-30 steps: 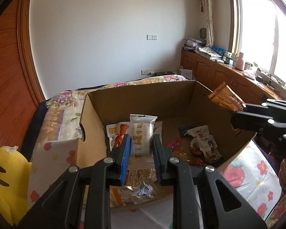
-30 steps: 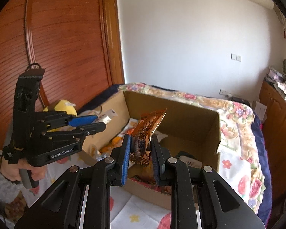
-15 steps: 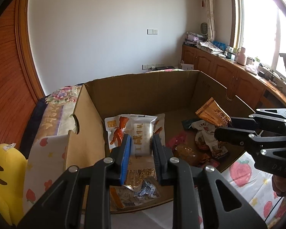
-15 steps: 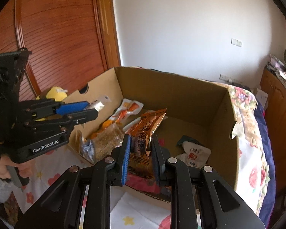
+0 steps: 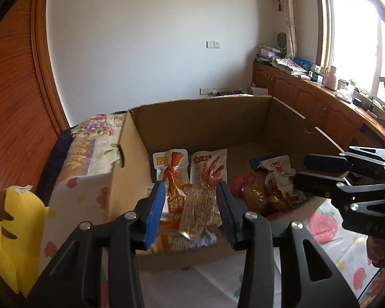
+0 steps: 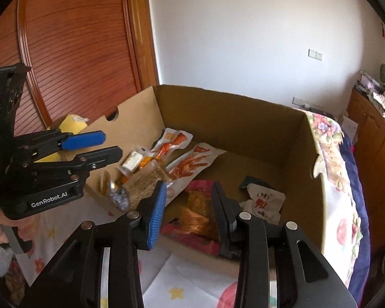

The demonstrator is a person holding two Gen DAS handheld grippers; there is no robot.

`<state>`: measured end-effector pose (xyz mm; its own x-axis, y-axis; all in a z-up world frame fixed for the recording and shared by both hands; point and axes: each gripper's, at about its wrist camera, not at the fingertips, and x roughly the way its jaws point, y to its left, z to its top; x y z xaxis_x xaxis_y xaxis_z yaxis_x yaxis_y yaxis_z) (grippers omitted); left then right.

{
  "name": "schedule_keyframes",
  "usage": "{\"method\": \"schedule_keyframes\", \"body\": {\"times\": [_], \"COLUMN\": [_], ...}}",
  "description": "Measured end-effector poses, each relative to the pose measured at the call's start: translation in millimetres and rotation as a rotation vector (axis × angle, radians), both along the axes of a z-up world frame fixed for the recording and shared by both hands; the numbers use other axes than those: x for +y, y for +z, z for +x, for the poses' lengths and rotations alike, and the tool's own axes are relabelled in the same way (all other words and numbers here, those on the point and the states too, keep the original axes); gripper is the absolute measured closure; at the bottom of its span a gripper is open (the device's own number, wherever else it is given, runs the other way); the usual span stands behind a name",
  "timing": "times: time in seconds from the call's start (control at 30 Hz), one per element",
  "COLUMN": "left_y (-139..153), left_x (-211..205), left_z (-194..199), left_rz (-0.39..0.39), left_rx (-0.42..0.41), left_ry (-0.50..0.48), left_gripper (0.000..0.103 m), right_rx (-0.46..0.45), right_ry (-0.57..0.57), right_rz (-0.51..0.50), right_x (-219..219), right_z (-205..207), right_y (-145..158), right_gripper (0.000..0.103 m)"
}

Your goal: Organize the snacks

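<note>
Several snack packets [image 6: 192, 165] already lay inside the cardboard box [image 6: 231, 118] at frame centre; both the left gripper [image 5: 190, 205] and right gripper [image 6: 188, 205] hovered with fingers spread, empty, so sorting seemed well along.

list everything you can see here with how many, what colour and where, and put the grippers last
cardboard box: one, brown, open, on the floral bedspread
chicken-feet packets: two, white and orange, box floor, far left
clear grain pack: one, tan, box near left
orange snack bag: one, box floor, on a pink wrapper
white pouch: one, red print, box right
plush toy: one, yellow, left of box
cabinets: brown wood, under window
left hand-held gripper: black, blue pad, open, empty
right hand-held gripper: black, blue pad, open, empty
</note>
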<state>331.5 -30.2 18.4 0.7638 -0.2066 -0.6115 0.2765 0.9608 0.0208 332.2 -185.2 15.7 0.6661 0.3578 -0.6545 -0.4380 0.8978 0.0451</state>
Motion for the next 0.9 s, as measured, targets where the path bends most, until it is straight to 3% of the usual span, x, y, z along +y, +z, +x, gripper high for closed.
{"method": "schedule_keyframes", "body": {"times": [0.37, 0.6, 0.9], "left_y": [31.5, 39.9, 40.3], "left_x": [-1.9, -8.4, -9.7], "left_z": [-98.1, -146.5, -198.5], "left_rz": [0.008, -0.001, -0.010], "left_rx": [-0.076, -0.104, -0.159], "left_ry": [0.034, 0.044, 0.088], "left_gripper": [0.060, 0.054, 0.045], "right_rx": [-0.068, -0.099, -0.162], "right_ry": [-0.052, -0.097, -0.176], "right_rz": [0.051, 0.052, 0.051], "right_x": [-17.3, -30.9, -43.1], "right_z": [-100.7, -152.2, -203.6], "right_y": [34.9, 41.8, 40.8], "right_gripper": [0.067, 0.066, 0.047]}}
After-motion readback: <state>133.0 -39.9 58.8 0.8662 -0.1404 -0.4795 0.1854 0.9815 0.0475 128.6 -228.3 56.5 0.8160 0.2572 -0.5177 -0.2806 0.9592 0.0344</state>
